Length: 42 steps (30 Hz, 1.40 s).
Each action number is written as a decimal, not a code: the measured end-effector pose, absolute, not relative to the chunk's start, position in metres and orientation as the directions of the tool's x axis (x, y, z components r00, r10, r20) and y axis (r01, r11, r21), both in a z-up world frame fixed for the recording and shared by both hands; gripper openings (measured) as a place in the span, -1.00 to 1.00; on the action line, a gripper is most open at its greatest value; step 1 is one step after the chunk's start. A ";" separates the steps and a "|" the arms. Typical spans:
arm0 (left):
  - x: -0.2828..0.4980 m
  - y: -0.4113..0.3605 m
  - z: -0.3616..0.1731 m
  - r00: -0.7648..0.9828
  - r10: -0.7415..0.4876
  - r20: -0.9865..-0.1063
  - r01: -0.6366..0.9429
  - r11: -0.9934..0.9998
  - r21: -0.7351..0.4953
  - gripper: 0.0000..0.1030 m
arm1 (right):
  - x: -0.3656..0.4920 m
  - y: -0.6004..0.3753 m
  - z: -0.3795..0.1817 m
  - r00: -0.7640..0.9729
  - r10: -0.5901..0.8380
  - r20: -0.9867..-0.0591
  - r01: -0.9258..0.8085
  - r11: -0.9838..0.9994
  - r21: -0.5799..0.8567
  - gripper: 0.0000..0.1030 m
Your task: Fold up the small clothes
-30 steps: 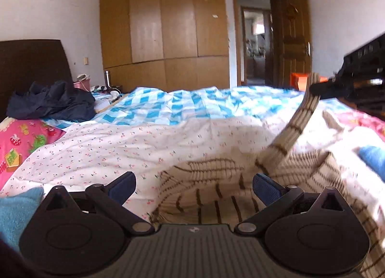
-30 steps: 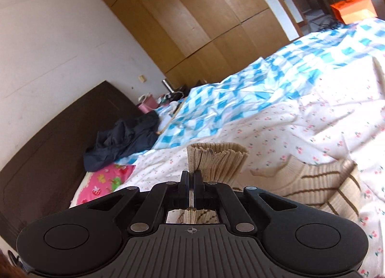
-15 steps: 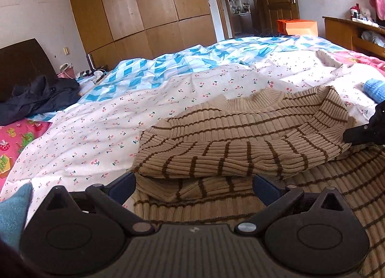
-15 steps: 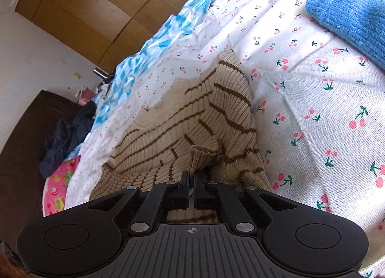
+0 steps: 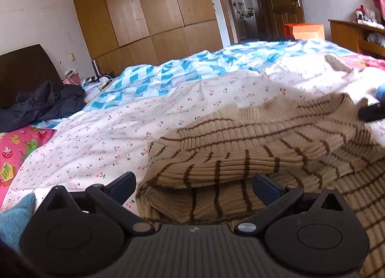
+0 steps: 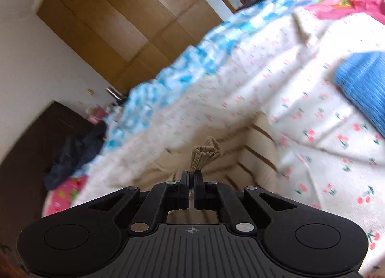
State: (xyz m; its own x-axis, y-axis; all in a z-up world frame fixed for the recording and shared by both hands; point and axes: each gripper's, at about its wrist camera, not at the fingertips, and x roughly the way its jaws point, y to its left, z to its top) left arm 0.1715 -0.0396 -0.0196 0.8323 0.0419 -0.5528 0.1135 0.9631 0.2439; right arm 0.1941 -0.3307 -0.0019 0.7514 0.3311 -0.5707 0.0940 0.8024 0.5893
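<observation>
I am pinching a ribbed cuff [image 6: 204,155] of the striped sweater [image 5: 252,155] tight in my right claw [image 6: 191,181]. My left claw [image 5: 195,186] is hanging wide open just over the sweater's folded edge. The sweater is lying on the cherry sheet [image 5: 108,138]. It is looking soft and floppy, so grabbing its thick edges is working best.

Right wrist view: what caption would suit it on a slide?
Right gripper shut on the cuff of a striped beige sweater lying on a cherry-print bedsheet.
</observation>
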 end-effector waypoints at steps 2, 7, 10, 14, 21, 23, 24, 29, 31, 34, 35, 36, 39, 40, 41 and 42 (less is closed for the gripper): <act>0.172 -0.040 -0.029 0.823 0.068 -0.564 0.118 0.950 0.288 1.00 | 0.199 -0.333 -0.034 0.676 0.292 -0.676 0.193 0.816 0.546 -0.95; 0.176 -0.029 -0.033 0.814 0.133 -0.565 0.066 0.946 0.318 1.00 | 0.193 -0.335 -0.042 0.690 0.305 -0.657 0.200 0.792 0.577 -0.92; 0.174 -0.019 -0.021 0.838 0.145 -0.525 0.004 0.962 0.273 1.00 | 0.195 -0.332 -0.037 0.694 0.291 -0.658 0.180 0.815 0.550 -0.81; 0.188 -0.016 -0.029 0.818 0.218 -0.532 -0.029 0.940 0.341 1.00 | 0.198 -0.328 -0.034 0.678 0.296 -0.673 0.155 0.837 0.525 -0.79; 0.199 0.027 -0.050 0.722 0.265 -0.639 -0.152 0.962 0.227 1.00 | 0.198 -0.326 -0.036 0.673 0.256 -0.693 0.155 0.868 0.472 -0.81; 0.200 0.033 -0.050 0.715 0.267 -0.646 -0.173 0.963 0.206 1.00 | 0.201 -0.324 -0.039 0.664 0.260 -0.701 0.150 0.872 0.465 -0.81; 0.201 0.034 -0.050 0.713 0.270 -0.647 -0.178 0.962 0.205 1.00 | 0.201 -0.322 -0.038 0.665 0.259 -0.700 0.145 0.875 0.462 -0.80; 0.197 0.030 -0.051 0.716 0.289 -0.636 -0.178 0.956 0.234 1.00 | 0.211 -0.318 -0.038 0.659 0.245 -0.711 0.130 0.894 0.429 -0.82; 0.193 0.030 -0.049 0.720 0.294 -0.629 -0.175 0.953 0.245 1.00 | 0.214 -0.317 -0.040 0.646 0.238 -0.725 0.137 0.898 0.418 -0.84; 0.186 0.032 -0.045 0.724 0.293 -0.625 -0.171 0.953 0.249 1.00 | 0.207 -0.312 -0.032 0.654 0.224 -0.723 0.104 0.920 0.378 -0.79; 0.183 0.032 -0.043 0.727 0.291 -0.622 -0.169 0.954 0.250 1.00 | 0.204 -0.311 -0.029 0.659 0.222 -0.719 0.096 0.923 0.373 -0.79; 0.180 0.031 -0.040 0.733 0.289 -0.616 -0.164 0.954 0.252 1.00 | 0.200 -0.311 -0.026 0.666 0.219 -0.713 0.089 0.926 0.368 -0.79; 0.167 0.025 -0.030 0.761 0.281 -0.585 -0.142 0.952 0.272 1.00 | 0.189 -0.317 -0.015 0.699 0.214 -0.682 0.090 0.920 0.381 -0.79; 0.164 0.023 -0.027 0.769 0.274 -0.577 -0.136 0.953 0.272 1.00 | 0.188 -0.320 -0.009 0.714 0.210 -0.668 0.091 0.918 0.386 -0.79; 0.162 0.022 -0.024 0.776 0.266 -0.572 -0.130 0.954 0.269 1.00 | 0.188 -0.322 -0.005 0.727 0.203 -0.656 0.091 0.918 0.386 -0.79; 0.161 0.021 -0.021 0.780 0.261 -0.569 -0.128 0.956 0.263 1.00 | 0.190 -0.323 -0.001 0.737 0.201 -0.646 0.085 0.919 0.384 -0.79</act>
State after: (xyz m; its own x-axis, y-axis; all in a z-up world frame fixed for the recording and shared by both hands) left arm 0.1607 0.0211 -0.0211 0.7802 0.2609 -0.5685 -0.1278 0.9562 0.2633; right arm 0.1901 -0.3233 -0.0014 0.7365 0.2011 -0.6458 0.0855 0.9195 0.3838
